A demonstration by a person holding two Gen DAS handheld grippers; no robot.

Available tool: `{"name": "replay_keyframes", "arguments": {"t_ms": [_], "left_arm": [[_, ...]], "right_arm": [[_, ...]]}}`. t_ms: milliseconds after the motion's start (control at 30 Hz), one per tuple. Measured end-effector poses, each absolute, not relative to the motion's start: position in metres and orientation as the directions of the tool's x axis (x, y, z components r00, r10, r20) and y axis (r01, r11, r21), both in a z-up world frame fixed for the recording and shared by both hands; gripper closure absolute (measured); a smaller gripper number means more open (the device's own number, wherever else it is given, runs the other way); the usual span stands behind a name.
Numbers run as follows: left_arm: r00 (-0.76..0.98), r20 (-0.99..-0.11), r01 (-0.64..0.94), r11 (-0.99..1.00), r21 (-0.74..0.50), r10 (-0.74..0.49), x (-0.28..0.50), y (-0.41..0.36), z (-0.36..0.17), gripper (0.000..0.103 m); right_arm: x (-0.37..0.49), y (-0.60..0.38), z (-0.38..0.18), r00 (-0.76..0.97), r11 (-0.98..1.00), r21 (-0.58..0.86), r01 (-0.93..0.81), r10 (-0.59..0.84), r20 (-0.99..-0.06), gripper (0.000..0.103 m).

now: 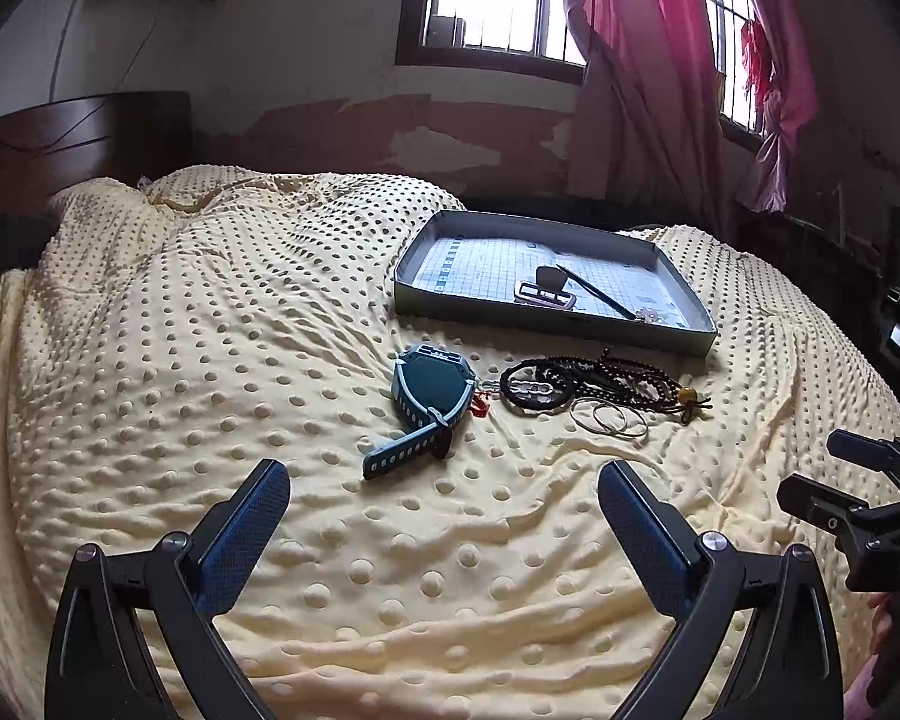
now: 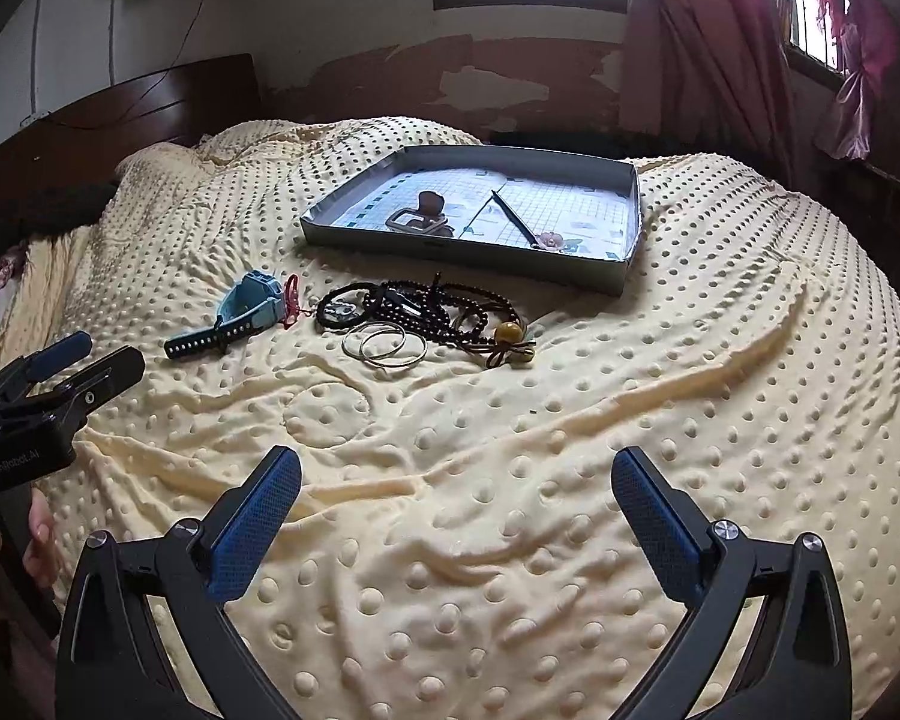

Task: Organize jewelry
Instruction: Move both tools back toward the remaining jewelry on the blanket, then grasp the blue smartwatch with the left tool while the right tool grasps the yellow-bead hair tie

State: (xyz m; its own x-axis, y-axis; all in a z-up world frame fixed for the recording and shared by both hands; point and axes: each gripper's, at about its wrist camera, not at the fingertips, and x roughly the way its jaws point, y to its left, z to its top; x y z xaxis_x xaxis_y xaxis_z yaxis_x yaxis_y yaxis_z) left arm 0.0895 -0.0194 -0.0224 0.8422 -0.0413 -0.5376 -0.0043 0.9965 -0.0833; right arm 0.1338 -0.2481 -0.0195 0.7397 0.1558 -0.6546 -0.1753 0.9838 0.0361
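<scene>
- Left gripper (image 1: 444, 501): fingers spread wide, nothing between them, hovering over the yellow dotted blanket (image 1: 210, 312) on the bed.
- Right gripper (image 2: 456, 489): fingers also spread wide, empty, above bare blanket.
- Each gripper shows at the edge of the other's view: right one at the far right of the left wrist view, left one at the far left of the right wrist view.
- Jewelry lies in a row on the blanket, well ahead of both sets of fingers, not touching either.
- Blue watch (image 1: 429, 396): leftmost in the row, strap pointing back toward the left gripper; closest item to the left fingers.
- Small red piece (image 1: 480, 405) just beside the watch, on its right.
- Dark bead strings (image 1: 594, 378) tangled in a pile right of the watch; an amber bead (image 2: 508, 332) sits at the pile's right end.
- Thin metal bangles (image 2: 384, 345): overlapping rings at the near edge of the bead pile; nearest item to the right fingers.
- Grey tray (image 1: 405, 288) beyond the row, flat on the blanket, near the beads.
- Inside the tray: a pink-framed buckle-like piece (image 1: 543, 294), a dark stick (image 1: 594, 291) lying diagonally, a small flower-like ornament (image 2: 551, 239) at the stick's end.
</scene>
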Motion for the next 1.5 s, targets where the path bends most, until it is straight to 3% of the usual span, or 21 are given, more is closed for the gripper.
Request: {"name": "replay_keyframes", "arguments": {"t_ms": [367, 567, 800, 867, 933, 1133, 1300, 1367, 1500], "left_arm": [[0.844, -0.535, -0.004, 0.997, -0.079, -0.039, 0.125, -0.01, -0.025, 0.0], [0.831, -0.553, 0.028, 0.998, -0.062, -0.058, 0.146, -0.014, -0.031, 0.0], [0.822, -0.561, 0.063, 0.995, -0.082, -0.098, 0.17, -0.015, -0.035, 0.001], [0.814, -0.57, 0.077, 0.994, -0.075, -0.106, 0.179, -0.017, -0.038, 0.007], [0.795, -0.596, 0.085, 0.993, -0.079, -0.115, 0.191, -0.018, -0.043, 0.013], [0.713, -0.697, 0.045, 0.997, -0.065, -0.078, 0.215, -0.015, -0.068, 0.031], [0.712, -0.7, 0.044, 0.998, -0.037, -0.058, 0.216, -0.016, -0.071, 0.042], [0.713, -0.698, 0.058, 0.998, -0.025, -0.059, 0.215, -0.018, -0.071, 0.055], [0.726, -0.686, 0.072, 0.997, 0.002, -0.05, 0.212, -0.024, -0.068, 0.06]], "right_arm": [[0.174, -0.262, -0.023, 0.703, 0.978, 0.118, -0.172, 0.206, -0.68, 0.001], [0.204, -0.271, -0.032, 0.672, 0.952, 0.249, -0.179, 0.303, -0.676, 0.001], [0.234, -0.26, -0.046, 0.691, 0.963, 0.206, -0.175, 0.269, -0.67, 0.002], [0.24, -0.261, -0.05, 0.688, 0.962, 0.214, -0.166, 0.269, -0.674, 0.007], [0.245, -0.264, -0.053, 0.679, 0.961, 0.231, -0.155, 0.273, -0.681, 0.02], [0.252, -0.269, -0.062, 0.668, 0.952, 0.26, -0.158, 0.297, -0.682, 0.025], [0.258, -0.267, -0.069, 0.653, 0.955, 0.251, -0.156, 0.29, -0.699, 0.034], [0.258, -0.264, -0.07, 0.653, 0.956, 0.244, -0.163, 0.29, -0.7, 0.037], [0.257, -0.263, -0.069, 0.654, 0.954, 0.246, -0.17, 0.296, -0.696, 0.046]]}}
